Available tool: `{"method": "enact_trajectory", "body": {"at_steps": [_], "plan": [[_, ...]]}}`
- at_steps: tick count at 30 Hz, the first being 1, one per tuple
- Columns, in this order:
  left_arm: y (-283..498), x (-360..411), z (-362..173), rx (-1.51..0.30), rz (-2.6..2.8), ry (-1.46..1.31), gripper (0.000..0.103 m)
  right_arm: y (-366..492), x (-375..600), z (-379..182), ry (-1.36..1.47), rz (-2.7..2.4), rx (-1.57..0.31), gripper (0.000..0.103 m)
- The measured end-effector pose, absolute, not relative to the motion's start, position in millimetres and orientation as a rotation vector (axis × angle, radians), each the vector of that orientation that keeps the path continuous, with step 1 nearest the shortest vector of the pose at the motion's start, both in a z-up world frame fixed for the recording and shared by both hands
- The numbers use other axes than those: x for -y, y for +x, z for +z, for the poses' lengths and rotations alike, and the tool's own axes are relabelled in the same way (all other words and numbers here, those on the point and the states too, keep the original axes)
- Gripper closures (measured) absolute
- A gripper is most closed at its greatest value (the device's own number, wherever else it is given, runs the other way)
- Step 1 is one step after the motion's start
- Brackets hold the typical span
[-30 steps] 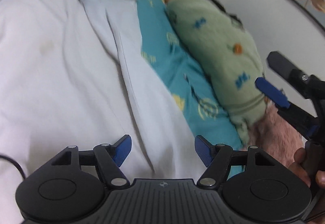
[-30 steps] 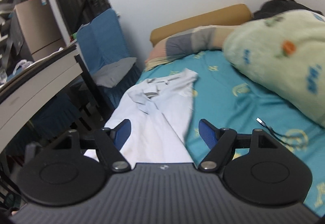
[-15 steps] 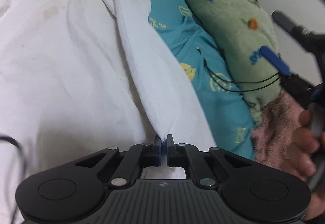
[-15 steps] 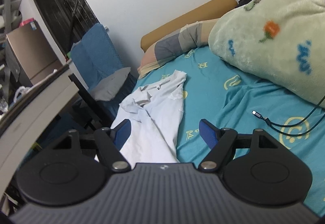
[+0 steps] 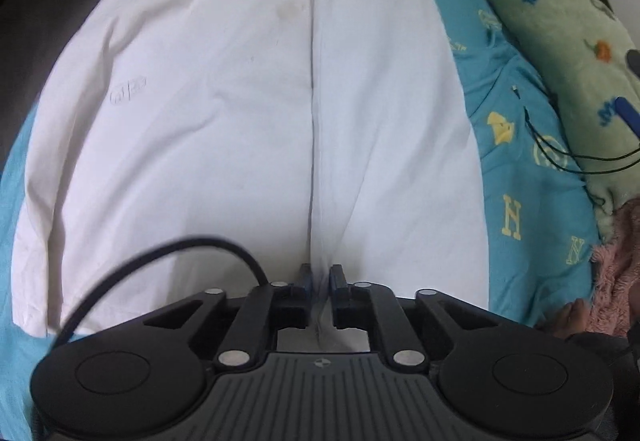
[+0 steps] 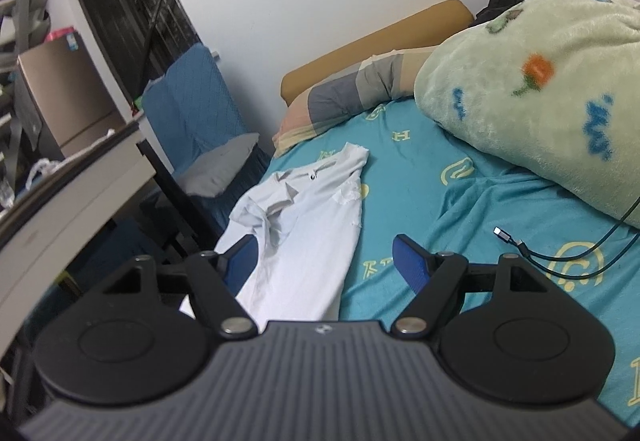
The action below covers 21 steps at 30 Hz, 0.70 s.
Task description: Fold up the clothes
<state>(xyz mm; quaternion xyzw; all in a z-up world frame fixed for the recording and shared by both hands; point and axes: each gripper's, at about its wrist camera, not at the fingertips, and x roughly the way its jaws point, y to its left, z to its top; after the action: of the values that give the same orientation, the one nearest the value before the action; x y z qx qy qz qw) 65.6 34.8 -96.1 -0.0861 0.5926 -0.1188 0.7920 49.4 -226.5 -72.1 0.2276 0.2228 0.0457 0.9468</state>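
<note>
A white collared shirt (image 5: 248, 113) lies spread on the teal bed sheet (image 5: 516, 177), with a long fold ridge running down its middle. My left gripper (image 5: 320, 277) is shut on the near end of that ridge at the shirt's hem. In the right wrist view the shirt's collar end (image 6: 304, 209) lies ahead. My right gripper (image 6: 324, 261) is open and empty, held above the shirt's right edge. One blue fingertip (image 5: 628, 117) of the right gripper shows at the right edge of the left wrist view.
A green fleece blanket (image 6: 540, 89) lies bunched on the right of the bed, with a black charging cable (image 6: 560, 257) on the sheet beside it. A striped pillow (image 6: 352, 97) lies at the headboard. A blue chair (image 6: 196, 109) and a desk (image 6: 68, 193) stand left of the bed.
My left gripper shut on the shirt's fold at the hem and drew it back, and the shirt now lies flatter and centred. My right gripper stayed open and shifted slightly.
</note>
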Motion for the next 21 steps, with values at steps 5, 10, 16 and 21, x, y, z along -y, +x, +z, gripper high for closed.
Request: {"method": "enact_trajectory", "body": {"at_steps": [5, 10, 16, 21], "plan": [[71, -24, -58, -1.061, -0.250, -0.120, 0.018, 47, 218, -74, 0.406, 0.097, -0.469, 0.027], [78, -25, -32, -0.884, -0.233, -0.114, 0.004, 50, 203, -79, 0.317, 0.118, -0.515, 0.027], [64, -51, -25, -0.766, -0.223, -0.089, 0.003, 101, 153, -89, 0.092, 0.252, -0.628, 0.027], [70, -76, -35, -0.740, -0.232, -0.172, 0.003, 177, 81, -83, -0.144, 0.445, -0.683, 0.028]]}}
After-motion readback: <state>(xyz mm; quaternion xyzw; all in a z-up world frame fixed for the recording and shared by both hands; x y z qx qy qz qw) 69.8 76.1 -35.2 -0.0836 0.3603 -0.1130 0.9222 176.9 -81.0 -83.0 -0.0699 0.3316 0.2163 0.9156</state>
